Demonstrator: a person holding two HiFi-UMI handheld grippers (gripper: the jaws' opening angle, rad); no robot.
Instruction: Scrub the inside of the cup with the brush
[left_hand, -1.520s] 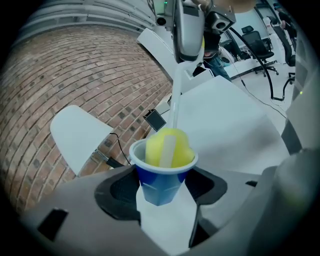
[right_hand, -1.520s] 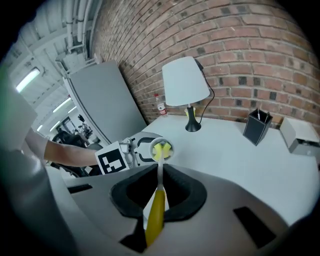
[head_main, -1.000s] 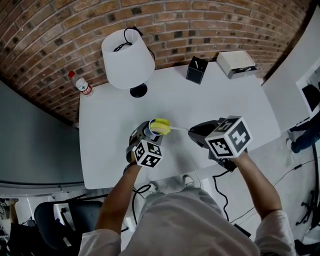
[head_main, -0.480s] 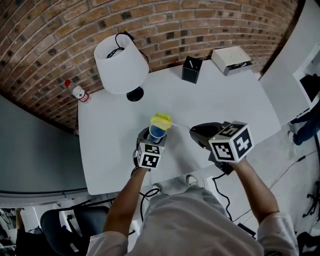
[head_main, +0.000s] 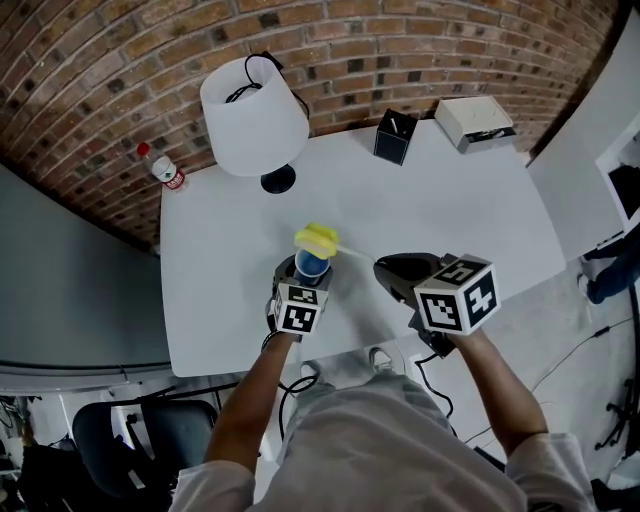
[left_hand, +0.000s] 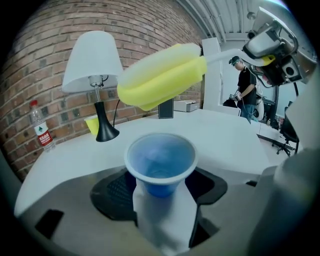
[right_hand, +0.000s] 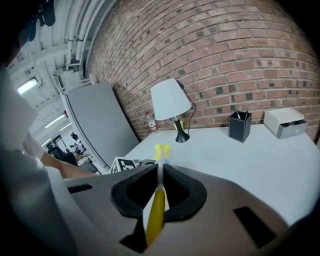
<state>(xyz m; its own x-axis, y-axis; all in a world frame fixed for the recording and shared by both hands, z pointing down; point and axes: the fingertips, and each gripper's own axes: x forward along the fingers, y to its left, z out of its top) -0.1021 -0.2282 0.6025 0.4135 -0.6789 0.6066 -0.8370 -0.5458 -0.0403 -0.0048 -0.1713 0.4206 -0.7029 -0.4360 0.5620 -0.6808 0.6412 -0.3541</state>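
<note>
My left gripper (head_main: 303, 276) is shut on a cup (head_main: 311, 265), white outside and blue inside. In the left gripper view the cup (left_hand: 160, 161) stands upright between the jaws of the left gripper (left_hand: 161, 186), mouth up and nothing in it. The brush's yellow sponge head (left_hand: 162, 76) hovers just above and beyond the cup's far rim, outside it. My right gripper (head_main: 394, 270) is shut on the brush. In the right gripper view the brush's yellow handle (right_hand: 156, 212) sits between the jaws of the right gripper (right_hand: 159, 192), and its white shaft runs to the sponge head (right_hand: 161, 149).
A white table lamp (head_main: 254, 117) stands at the back of the white table (head_main: 450, 200). A water bottle (head_main: 162, 169) is at the back left corner, a black pen holder (head_main: 394, 137) and a white box (head_main: 476, 123) at the back right. A small yellow cup (left_hand: 92, 124) sits behind the lamp's foot.
The left gripper has rolled, so the cup went from lying sideways to mouth up. The sponge head, earlier at the cup's mouth, now sits above and past its rim.
</note>
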